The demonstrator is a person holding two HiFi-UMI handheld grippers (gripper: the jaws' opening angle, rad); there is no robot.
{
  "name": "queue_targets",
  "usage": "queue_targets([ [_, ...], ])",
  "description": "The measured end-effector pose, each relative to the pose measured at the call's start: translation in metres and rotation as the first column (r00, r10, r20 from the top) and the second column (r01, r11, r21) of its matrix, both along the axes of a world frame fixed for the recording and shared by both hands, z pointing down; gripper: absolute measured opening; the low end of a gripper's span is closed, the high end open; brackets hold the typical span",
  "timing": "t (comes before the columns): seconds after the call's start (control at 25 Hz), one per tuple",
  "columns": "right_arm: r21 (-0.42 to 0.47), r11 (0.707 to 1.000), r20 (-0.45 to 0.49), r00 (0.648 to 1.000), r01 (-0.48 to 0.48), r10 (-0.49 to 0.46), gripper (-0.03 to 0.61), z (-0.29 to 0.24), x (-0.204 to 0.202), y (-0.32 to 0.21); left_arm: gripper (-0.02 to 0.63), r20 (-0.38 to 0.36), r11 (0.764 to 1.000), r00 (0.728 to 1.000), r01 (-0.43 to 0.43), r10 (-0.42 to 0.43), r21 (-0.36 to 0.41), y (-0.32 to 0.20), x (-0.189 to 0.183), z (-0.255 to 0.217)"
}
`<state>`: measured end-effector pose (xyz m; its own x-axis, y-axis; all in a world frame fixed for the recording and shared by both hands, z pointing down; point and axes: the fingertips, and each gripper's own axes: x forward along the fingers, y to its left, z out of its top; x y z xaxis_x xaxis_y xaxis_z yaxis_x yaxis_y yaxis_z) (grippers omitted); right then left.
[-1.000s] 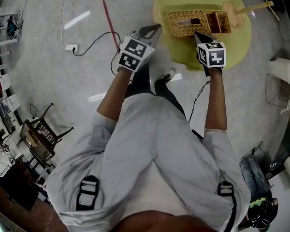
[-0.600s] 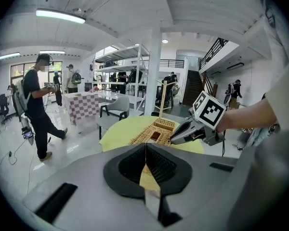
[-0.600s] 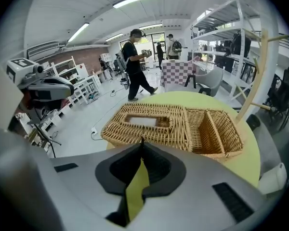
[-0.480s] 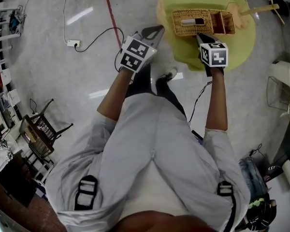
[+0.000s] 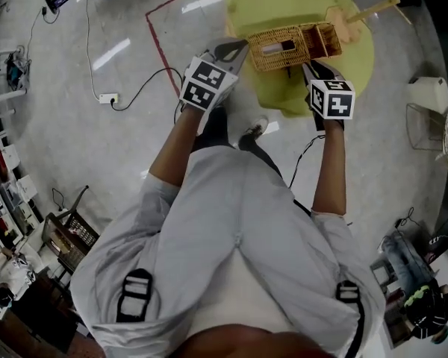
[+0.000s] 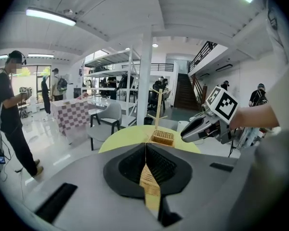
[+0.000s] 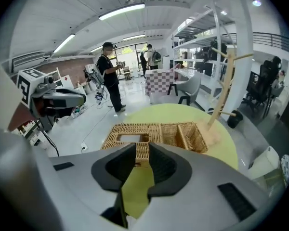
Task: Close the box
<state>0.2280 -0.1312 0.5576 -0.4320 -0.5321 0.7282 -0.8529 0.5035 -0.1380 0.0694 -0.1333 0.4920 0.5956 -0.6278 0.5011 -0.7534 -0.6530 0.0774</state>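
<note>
A wicker box (image 5: 291, 45) sits on the round yellow-green table (image 5: 358, 58). Its left part is covered by a wicker panel (image 7: 130, 137) with a rectangular window; its right part (image 7: 190, 134) stands open, with a divider. My right gripper (image 5: 308, 67) is at the box's near side. Its jaws are opening, and the near wicker edge (image 7: 142, 152) shows in the gap between the tips without being pressed. My left gripper (image 5: 233, 49) hovers off the table's left edge, beside the box's left end. It is shut with nothing held. The box (image 6: 162, 137) appears small ahead in the left gripper view.
A wooden stand (image 5: 366, 12) rises at the table's far right, close to the box. A power strip with cable (image 5: 108, 97) and a red tape line (image 5: 158, 43) mark the floor at left. A white bin (image 5: 429, 94) stands right. A person (image 7: 110, 76) is beyond the table.
The right gripper's jaws have parted and its tips sit slightly back from the box's near side. The head view has shifted. The left gripper stays beside the table.
</note>
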Motion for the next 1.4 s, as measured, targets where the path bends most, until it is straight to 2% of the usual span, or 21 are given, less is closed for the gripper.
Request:
queue_targets([
  [0.24,0.124,0.982,-0.03,0.989,-0.142,0.147,0.09,-0.062,0.033,-0.022,0.03,-0.022,0.994,0.996,-0.086,0.088,0.071,-0.038,0.018,-0.035],
  [0.44,0.261,0.938,-0.049,0.967,-0.228,0.248,0.059,-0.121,0.052,-0.034,0.029,-0.056,0.981,0.987,-0.143,0.151,0.129,-0.064,0.031,-0.071],
  [0.6,0.363,0.891,-0.055,0.948,-0.274,0.314,0.037,-0.167,0.061,-0.037,0.029,-0.068,0.963,0.976,-0.191,0.207,0.188,-0.082,0.042,-0.099],
  [0.84,0.51,0.81,-0.03,0.935,-0.29,0.353,0.026,-0.233,0.062,-0.033,0.029,-0.087,0.929,0.96,-0.232,0.267,0.289,-0.094,0.047,-0.15],
  [1.08,0.614,0.738,-0.014,0.931,-0.28,0.364,0.023,-0.281,0.056,-0.025,0.031,-0.096,0.901,0.949,-0.248,0.299,0.356,-0.1,0.043,-0.187],
  [1.24,0.652,0.709,-0.017,0.93,-0.269,0.368,0.023,-0.303,0.054,-0.019,0.03,-0.086,0.878,0.943,-0.264,0.322,0.4,-0.098,0.044,-0.21],
  [1.4,0.665,0.701,-0.023,0.932,-0.256,0.362,0.023,-0.312,0.049,-0.018,0.03,-0.062,0.854,0.938,-0.283,0.342,0.435,-0.093,0.044,-0.224],
])
